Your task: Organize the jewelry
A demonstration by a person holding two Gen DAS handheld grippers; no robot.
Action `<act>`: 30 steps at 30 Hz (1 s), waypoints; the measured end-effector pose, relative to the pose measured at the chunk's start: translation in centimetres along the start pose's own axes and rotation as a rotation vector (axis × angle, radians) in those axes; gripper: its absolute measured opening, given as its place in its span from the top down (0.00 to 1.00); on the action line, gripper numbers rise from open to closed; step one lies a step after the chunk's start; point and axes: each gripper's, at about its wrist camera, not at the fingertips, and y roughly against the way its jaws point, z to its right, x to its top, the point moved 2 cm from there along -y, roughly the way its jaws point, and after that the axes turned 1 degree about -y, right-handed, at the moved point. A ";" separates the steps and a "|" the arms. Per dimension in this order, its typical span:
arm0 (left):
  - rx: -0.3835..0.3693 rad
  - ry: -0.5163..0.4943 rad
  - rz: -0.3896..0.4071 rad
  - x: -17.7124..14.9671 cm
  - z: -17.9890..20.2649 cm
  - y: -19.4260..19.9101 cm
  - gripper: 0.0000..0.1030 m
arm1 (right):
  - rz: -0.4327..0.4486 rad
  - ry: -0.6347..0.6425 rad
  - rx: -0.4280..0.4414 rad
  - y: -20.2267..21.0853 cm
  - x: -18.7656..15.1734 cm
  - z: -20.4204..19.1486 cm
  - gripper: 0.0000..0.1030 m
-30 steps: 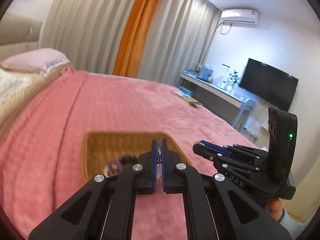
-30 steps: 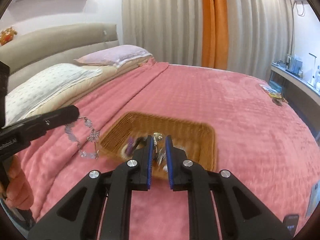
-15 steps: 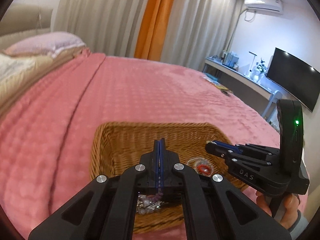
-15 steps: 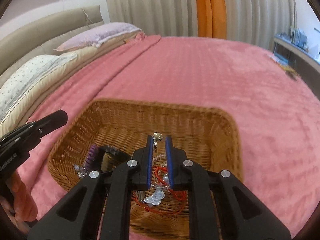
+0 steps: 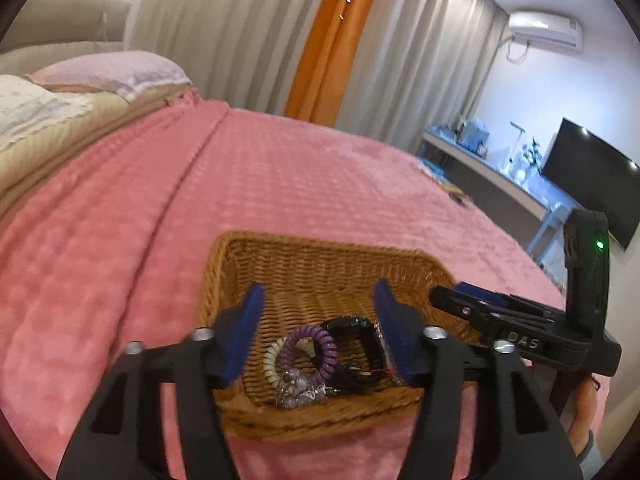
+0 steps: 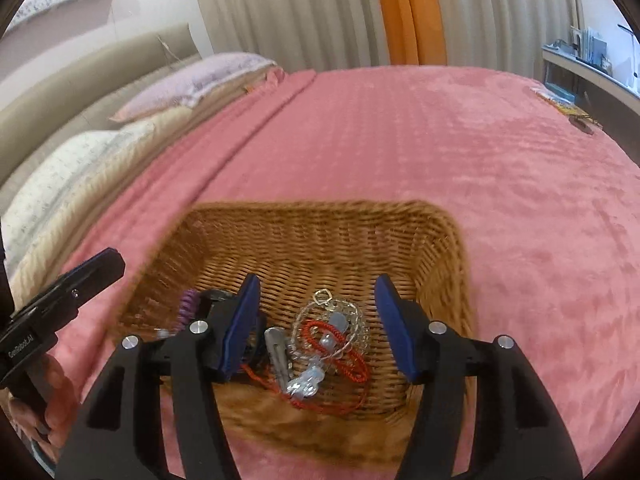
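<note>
A wicker basket sits on the pink bedspread. My left gripper hovers over its near end, jaws opening, with nothing pressed between the blue pads. Below it lie a purple coil hair tie, a cream coil, a black band and a crystal bracelet. My right gripper hangs over the same basket, jaws opening too, above a clear bead bracelet, a red cord and a silver hair clip. Neither gripper holds anything.
Pillows and the headboard lie to the left. Curtains hang behind the bed. A desk and a dark screen stand on the right. A small packet lies near the bed's far right edge. A person's hand holds the left tool.
Both grippers came down over the basket and went from shut to open. The crystal bracelet from the left and the beaded piece from the right now lie in the basket.
</note>
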 end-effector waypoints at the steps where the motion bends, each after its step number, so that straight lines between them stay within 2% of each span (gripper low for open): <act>1: 0.011 -0.002 0.027 0.0 0.3 1.0 0.35 | 0.018 0.008 0.001 1.2 -0.1 -0.4 0.46; 3: 0.023 -0.020 0.058 0.1 1.0 2.7 0.34 | 0.047 0.030 -0.010 2.9 -0.2 -1.1 0.46; 5: 0.035 -0.032 0.096 0.0 2.0 4.9 0.27 | 0.074 0.057 -0.012 4.9 -0.7 -2.0 0.46; 8: 0.052 -0.045 0.148 -0.5 3.3 7.8 0.22 | 0.121 0.092 -0.023 8.0 -1.7 -3.1 0.46; 17: 0.085 -0.131 0.181 -4.7 6.9 13.2 0.12 | 0.249 0.164 -0.103 15.0 -7.4 -5.0 0.44; 20: 0.124 -0.161 0.190 -6.8 7.7 13.9 0.10 | 0.273 0.172 -0.124 15.9 -9.8 -5.2 0.36; 30: 0.242 -0.184 0.246 -11.3 7.9 13.9 0.10 | 0.280 0.174 -0.161 14.7 -13.9 -4.3 0.32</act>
